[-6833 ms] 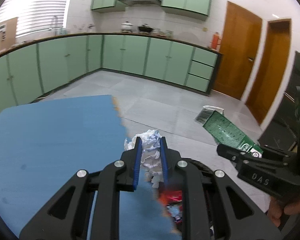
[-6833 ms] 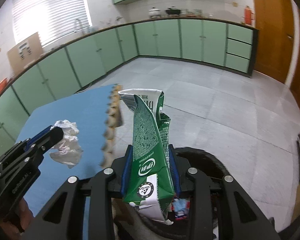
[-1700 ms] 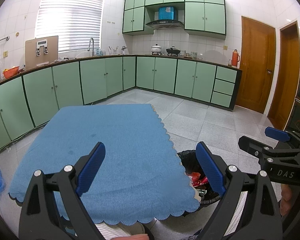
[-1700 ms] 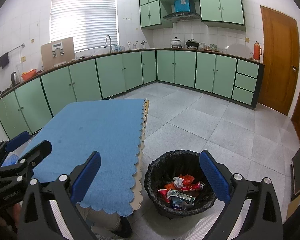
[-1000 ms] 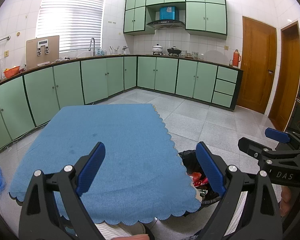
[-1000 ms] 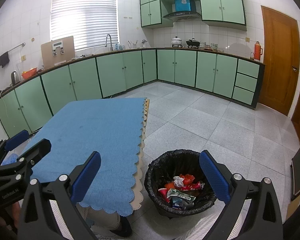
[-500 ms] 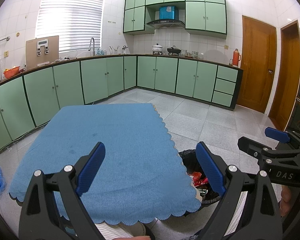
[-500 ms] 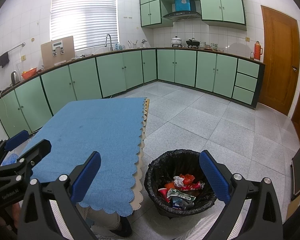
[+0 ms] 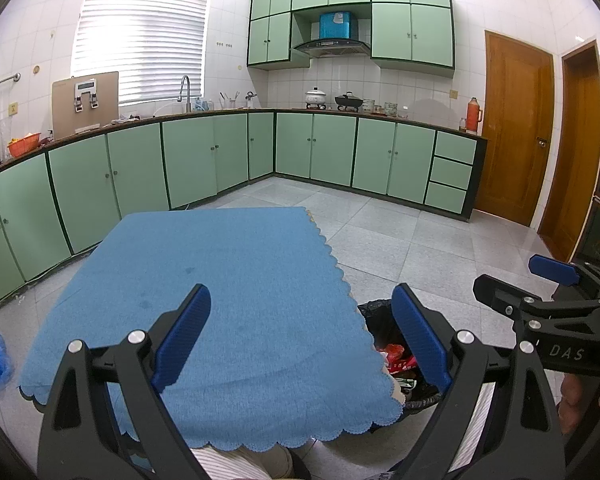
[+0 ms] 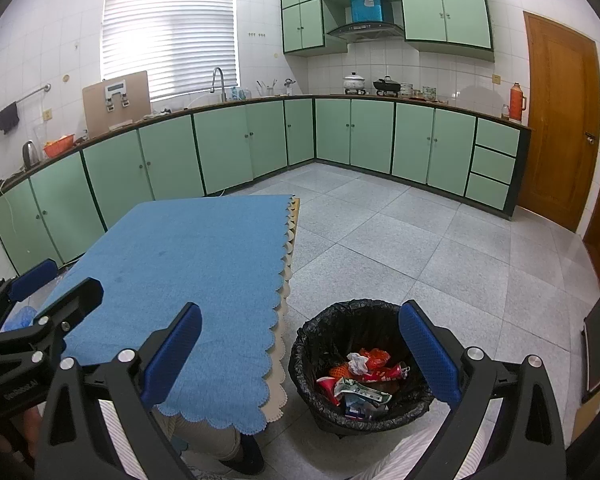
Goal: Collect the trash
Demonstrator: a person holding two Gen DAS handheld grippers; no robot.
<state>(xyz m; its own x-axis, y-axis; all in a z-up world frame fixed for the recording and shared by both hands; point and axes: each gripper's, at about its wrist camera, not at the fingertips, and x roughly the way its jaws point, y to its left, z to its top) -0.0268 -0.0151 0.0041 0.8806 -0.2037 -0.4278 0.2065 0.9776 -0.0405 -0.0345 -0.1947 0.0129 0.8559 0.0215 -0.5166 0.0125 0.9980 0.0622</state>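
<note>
Jaws spread wide and empty, both grippers level: left gripper (image 9: 300,334) over blue tablecloth (image 9: 220,280), right gripper (image 10: 300,354) above trash bin (image 10: 320,320).

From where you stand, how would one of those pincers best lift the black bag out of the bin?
Probably at the bag's rolled top edge, coming straight down from above. The edge is folded over the bin rim, so it offers a thin band for the right hand-held gripper, whose jaws stand open.

desk (image 10: 188,248) sitting left of bin (image 10: 312,344) | bin standing on floor (image 10: 420,248) just beside desk's right edge | trash (image 10: 360,380) lying in bin | cabinets (image 10: 260,140) running behind desk and floor | left tool (image 9: 300,332) hanging over desk's near edge | right tool (image 10: 300,352) hanging above bin
</note>
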